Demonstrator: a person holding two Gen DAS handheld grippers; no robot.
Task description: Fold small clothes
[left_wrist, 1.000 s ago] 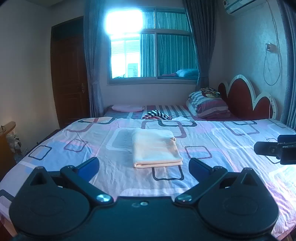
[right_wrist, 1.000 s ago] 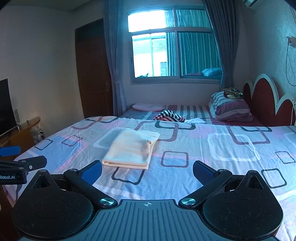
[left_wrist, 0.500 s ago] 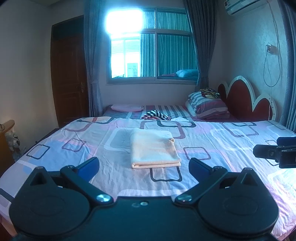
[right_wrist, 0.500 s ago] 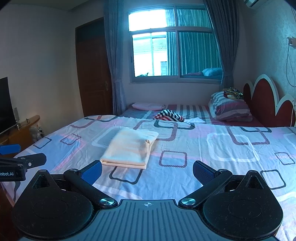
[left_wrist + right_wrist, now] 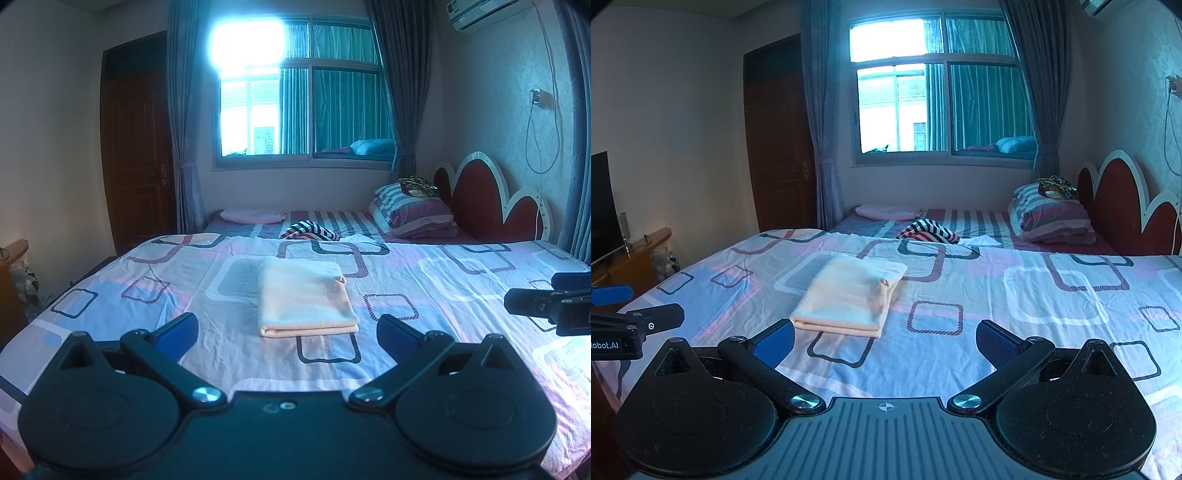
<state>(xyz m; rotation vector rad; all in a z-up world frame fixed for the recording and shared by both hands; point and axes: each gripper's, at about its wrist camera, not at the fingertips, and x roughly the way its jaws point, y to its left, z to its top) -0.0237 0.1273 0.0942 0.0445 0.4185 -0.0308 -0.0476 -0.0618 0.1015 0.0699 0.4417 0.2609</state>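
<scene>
A pale peach garment (image 5: 304,297) lies folded into a neat rectangle on the patterned bed sheet (image 5: 461,306); it also shows in the right wrist view (image 5: 849,295). My left gripper (image 5: 288,332) is open and empty, held above the near part of the bed, just short of the garment. My right gripper (image 5: 884,338) is open and empty, to the right of the garment and short of it. The right gripper also shows at the right edge of the left wrist view (image 5: 554,302), and the left gripper at the left edge of the right wrist view (image 5: 628,314).
A striped cloth (image 5: 310,230) and striped pillows (image 5: 413,212) lie at the far side of the bed. A red headboard (image 5: 491,199) stands at right. A wooden door (image 5: 136,162), a window (image 5: 295,96) and a TV stand (image 5: 631,254) at left.
Both grippers have drifted slightly; the folded garment sits a little further left in both views. The garment itself has not moved, and both grippers stay open.
</scene>
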